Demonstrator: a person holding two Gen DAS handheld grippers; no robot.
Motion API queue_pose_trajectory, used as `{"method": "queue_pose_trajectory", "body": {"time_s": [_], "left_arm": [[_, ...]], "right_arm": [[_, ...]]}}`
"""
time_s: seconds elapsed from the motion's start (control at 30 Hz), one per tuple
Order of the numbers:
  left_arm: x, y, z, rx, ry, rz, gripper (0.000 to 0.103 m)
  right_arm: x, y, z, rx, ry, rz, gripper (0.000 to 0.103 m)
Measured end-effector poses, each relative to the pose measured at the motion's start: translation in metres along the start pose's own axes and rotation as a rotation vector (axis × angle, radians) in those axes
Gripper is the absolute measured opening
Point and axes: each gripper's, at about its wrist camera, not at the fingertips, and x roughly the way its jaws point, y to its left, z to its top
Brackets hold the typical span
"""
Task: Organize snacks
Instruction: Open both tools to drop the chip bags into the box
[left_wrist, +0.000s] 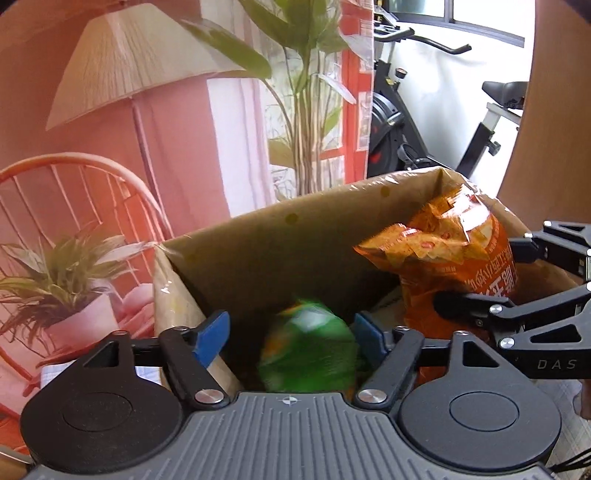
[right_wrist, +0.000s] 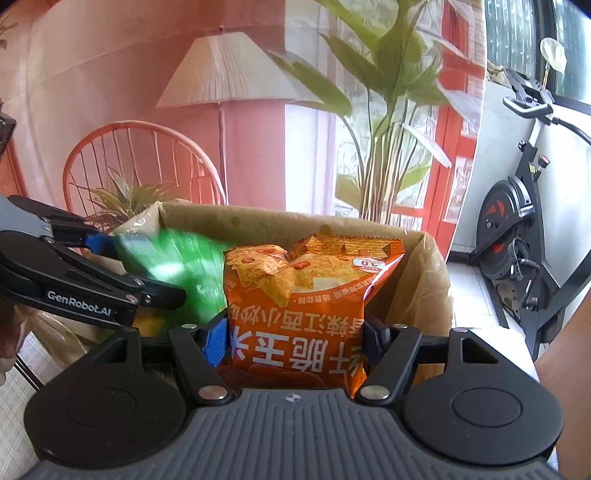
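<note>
Both grippers sit over the open cardboard box (left_wrist: 258, 236), the collecting place for the snacks. Left gripper (left_wrist: 291, 332): jaws stand wide, blue pads clear on either side of the green snack bag (left_wrist: 308, 350), which is motion-blurred between and below them, inside the box; no pad presses on it, so it reads as released and dropping in rather than held. From the right wrist view the same green bag (right_wrist: 177, 269) lies at the box's left side, the left gripper (right_wrist: 136, 266) just beside it. Right gripper (right_wrist: 295, 343): closed on the orange corn-chip bag (right_wrist: 295, 295), pads against the bag's lower part on both sides, the bag upside down with its sealed edge towards the far wall of the cardboard box (right_wrist: 369, 225). Held that way, it looks lined up to be set in on the right, next to the green one. Likely stage: one bag in, second about to be let go. The orange corn-chip bag (left_wrist: 454, 258) is puffy; it may tip when released.
</note>
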Motion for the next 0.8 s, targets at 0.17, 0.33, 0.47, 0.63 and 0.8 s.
{"method": "queue_pose_trajectory", "body": {"time_s": [0.17,0.33,0.47,0.63,0.8], "left_arm": [[-0.014,0.004,0.001,-0.042,-0.037,-0.004,0.078],[-0.036,0.007,-0.003,-0.062,-0.080,-0.001,0.078],[-0.054,0.014,-0.009,-0.086,-0.108,0.004,0.078],[-0.076,0.023,-0.014,-0.115,-0.142,0.008,0.078],[-0.104,0.031,-0.025,-0.143,-0.189,0.001,0.078]], "right_arm": [[0.004,-0.002,-0.002,0.027,0.024,0.007,0.071],[0.008,0.004,0.000,0.040,0.042,0.062,0.074],[0.011,0.012,0.002,0.052,0.048,0.032,0.083],[-0.006,0.019,0.006,0.066,0.015,0.010,0.085],[-0.039,0.022,0.004,0.095,-0.053,0.016,0.085]]}}
